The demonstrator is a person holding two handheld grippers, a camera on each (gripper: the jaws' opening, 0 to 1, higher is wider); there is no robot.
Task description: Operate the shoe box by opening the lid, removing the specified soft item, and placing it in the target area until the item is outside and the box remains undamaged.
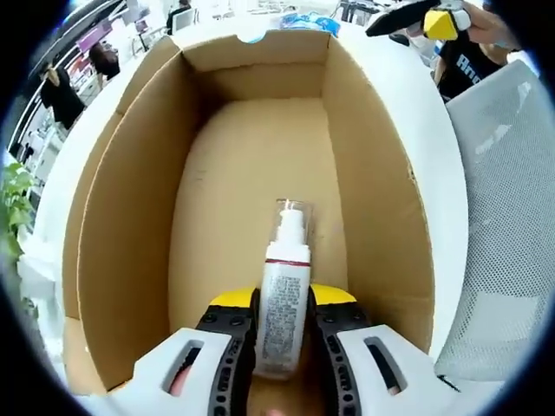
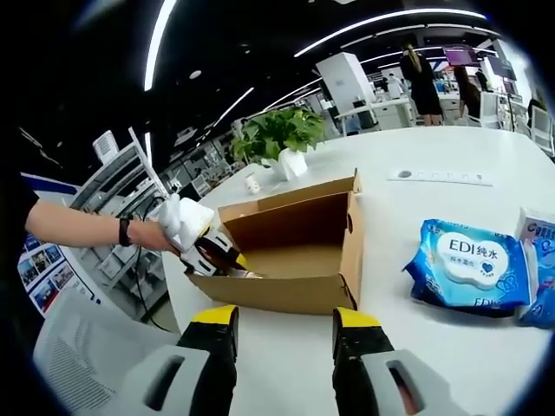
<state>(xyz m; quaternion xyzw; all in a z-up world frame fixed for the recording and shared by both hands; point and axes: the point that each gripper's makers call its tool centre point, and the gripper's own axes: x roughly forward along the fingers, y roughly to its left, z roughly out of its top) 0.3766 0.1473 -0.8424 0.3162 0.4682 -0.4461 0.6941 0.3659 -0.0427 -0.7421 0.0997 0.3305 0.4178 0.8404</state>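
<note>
An open brown cardboard box [image 1: 130, 225] stands on a white table, and I look down into it in the left gripper view. A white bottle [image 1: 284, 290] with a clear cap and a red band lies lengthwise between my left gripper's [image 1: 284, 299] yellow-tipped jaws, which are shut on its body. In the right gripper view the same box [image 2: 295, 290] sits ahead, with the left gripper [image 2: 201, 241] and a person's hand reaching into its left end. My right gripper [image 2: 284, 319] hovers open in front of the box, holding nothing.
A blue wet-wipes pack [image 2: 464, 260] lies right of the box, with another pack [image 2: 542, 230] at the edge. A potted plant [image 2: 279, 137] and a white power strip [image 2: 434, 176] sit farther back. A white mesh chair [image 1: 503, 225] stands beside the table.
</note>
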